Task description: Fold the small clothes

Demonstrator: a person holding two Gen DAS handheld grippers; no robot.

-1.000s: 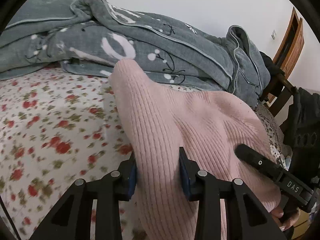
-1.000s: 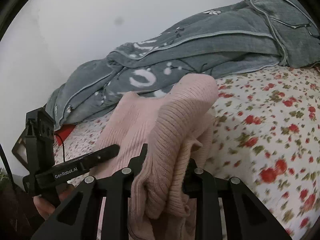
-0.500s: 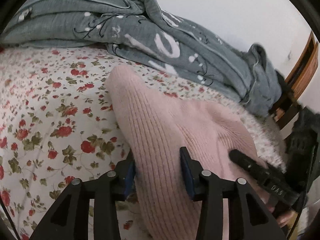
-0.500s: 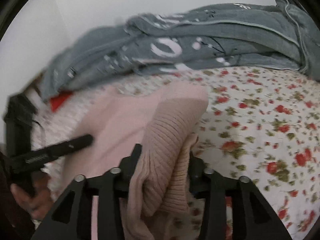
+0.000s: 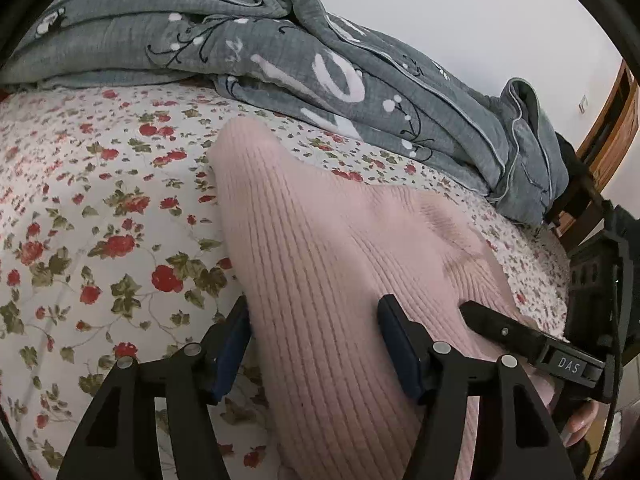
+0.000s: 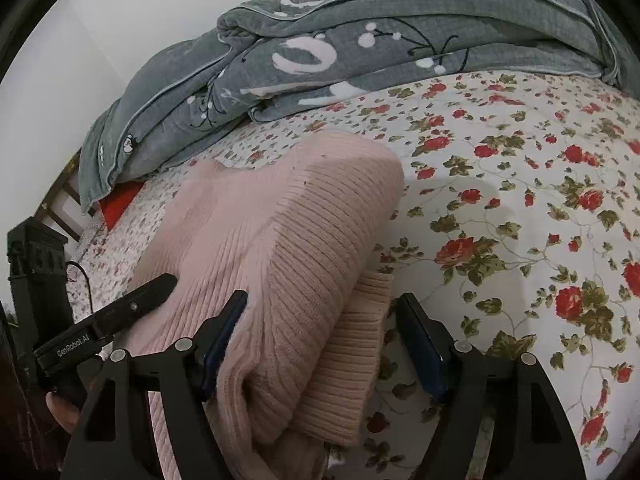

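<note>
Since the earlier frames, both pairs of jaws had just been opening. Left wrist view: left hand-held gripper [image 5: 314, 340] stood open astride the pink sweater [image 5: 328, 248] lying on the floral bed [image 5: 100, 200]. Right wrist view: right hand-held gripper [image 6: 324, 334] stood open, its right pad clear of the sweater's folded edge [image 6: 304, 264], near the grey quilt [image 6: 320, 52].

We see both views in soft, even, rather dim indoor light, with no glare and only faint shadows beside the pink sweater [image 6: 288, 248]. Fisheye bending curves the bed [image 5: 100, 208] and blackens the corners; focus is sharp throughout.
</note>
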